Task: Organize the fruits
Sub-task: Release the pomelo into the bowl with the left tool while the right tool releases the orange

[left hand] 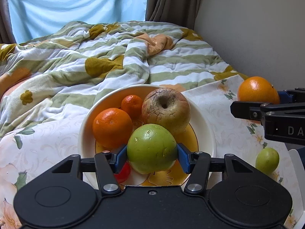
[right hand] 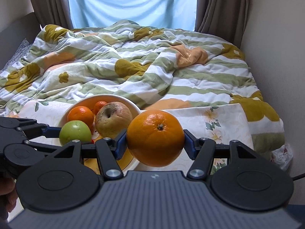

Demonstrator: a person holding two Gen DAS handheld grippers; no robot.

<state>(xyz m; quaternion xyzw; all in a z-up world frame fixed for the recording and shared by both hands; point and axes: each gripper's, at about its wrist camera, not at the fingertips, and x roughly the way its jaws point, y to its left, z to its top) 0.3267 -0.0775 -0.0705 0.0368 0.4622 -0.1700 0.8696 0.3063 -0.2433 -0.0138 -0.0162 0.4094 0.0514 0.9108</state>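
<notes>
My left gripper (left hand: 152, 155) is shut on a green apple (left hand: 151, 148) and holds it over the near side of a white bowl (left hand: 207, 133). The bowl holds a wrinkled brown apple (left hand: 166, 110), an orange (left hand: 112, 127), a small mandarin (left hand: 132, 104) and a red fruit (left hand: 123, 173) half hidden under my left finger. My right gripper (right hand: 155, 143) is shut on a large orange (right hand: 154, 137), right of the bowl (right hand: 133, 104); the orange also shows in the left wrist view (left hand: 257, 90). A small green fruit (left hand: 267, 160) lies on the table right of the bowl.
The bowl stands on a table with a floral cloth (left hand: 43, 143). Behind it is a bed with a rumpled striped blanket (right hand: 133, 66), curtains (right hand: 219, 5) and a window. A wall (right hand: 276, 47) runs along the right.
</notes>
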